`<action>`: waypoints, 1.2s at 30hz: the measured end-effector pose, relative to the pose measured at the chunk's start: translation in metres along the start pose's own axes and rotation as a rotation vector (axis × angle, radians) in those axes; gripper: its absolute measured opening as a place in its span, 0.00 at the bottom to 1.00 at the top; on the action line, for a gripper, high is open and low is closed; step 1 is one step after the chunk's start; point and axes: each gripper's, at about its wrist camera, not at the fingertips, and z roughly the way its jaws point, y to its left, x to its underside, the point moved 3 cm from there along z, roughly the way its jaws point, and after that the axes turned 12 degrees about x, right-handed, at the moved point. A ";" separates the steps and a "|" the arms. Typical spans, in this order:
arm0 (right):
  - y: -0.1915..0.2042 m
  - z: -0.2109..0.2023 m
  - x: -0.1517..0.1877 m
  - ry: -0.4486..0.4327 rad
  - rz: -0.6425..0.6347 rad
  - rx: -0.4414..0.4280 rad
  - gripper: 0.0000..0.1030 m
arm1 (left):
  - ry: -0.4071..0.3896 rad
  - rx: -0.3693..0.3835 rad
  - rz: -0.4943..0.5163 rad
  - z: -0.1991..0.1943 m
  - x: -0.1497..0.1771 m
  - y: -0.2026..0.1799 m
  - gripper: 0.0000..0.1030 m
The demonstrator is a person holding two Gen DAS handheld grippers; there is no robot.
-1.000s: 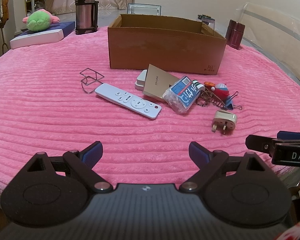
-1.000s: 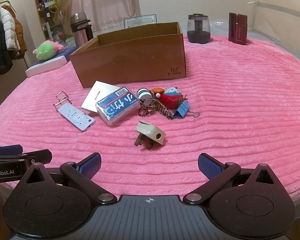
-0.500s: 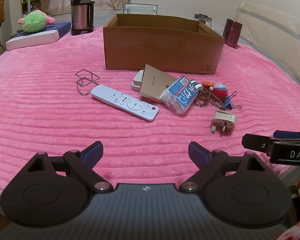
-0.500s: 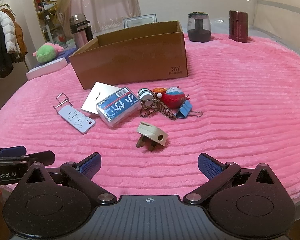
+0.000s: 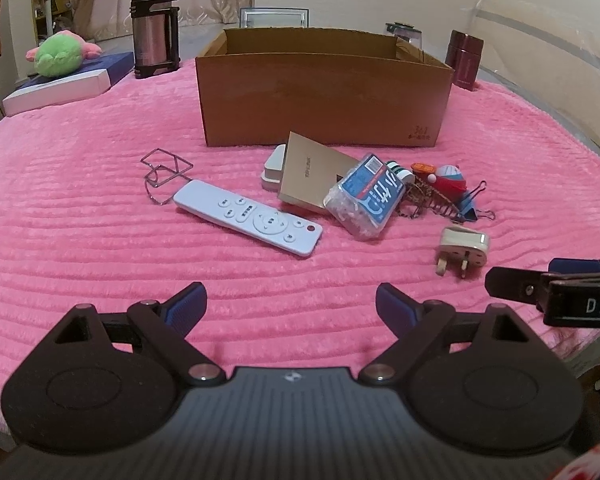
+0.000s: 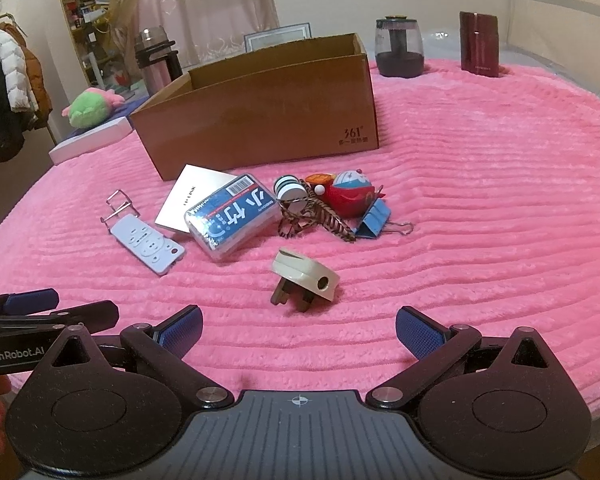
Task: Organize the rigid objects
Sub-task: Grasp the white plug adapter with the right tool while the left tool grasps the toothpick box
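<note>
1. Box (image 5: 324,92) walls hide its inside from us; the white block (image 5: 271,168) sits half under the card (image 5: 308,180).
2. We hold the left gripper (image 5: 290,304) and right gripper (image 6: 298,328) spread wide, empty, tilted down above the blanket (image 6: 480,220).
3. Remote (image 5: 250,218) and plug (image 6: 304,280) lie before the box.

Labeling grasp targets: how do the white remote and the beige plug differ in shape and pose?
The white remote is long, thin and flat, lying button side up; the beige plug is short and blocky, tipped on its side with its prongs showing. The remote touches a wire clip at its far end; the plug lies apart from the pile. Both rest on the pink blanket, outside the cardboard box, ungripped.
</note>
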 end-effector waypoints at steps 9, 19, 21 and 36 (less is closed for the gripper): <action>0.000 0.020 -0.006 0.015 0.052 -0.032 0.84 | -0.035 0.013 0.053 0.013 -0.010 0.003 0.86; -0.007 0.049 -0.013 0.057 0.151 -0.042 0.64 | -0.008 0.055 0.055 0.032 -0.024 0.006 0.86; -0.008 0.054 -0.014 0.064 0.174 -0.041 0.62 | -0.006 0.065 0.049 0.035 -0.026 0.007 0.86; -0.007 0.065 -0.018 0.076 0.180 -0.027 0.47 | -0.007 0.118 0.098 0.049 -0.038 0.000 0.86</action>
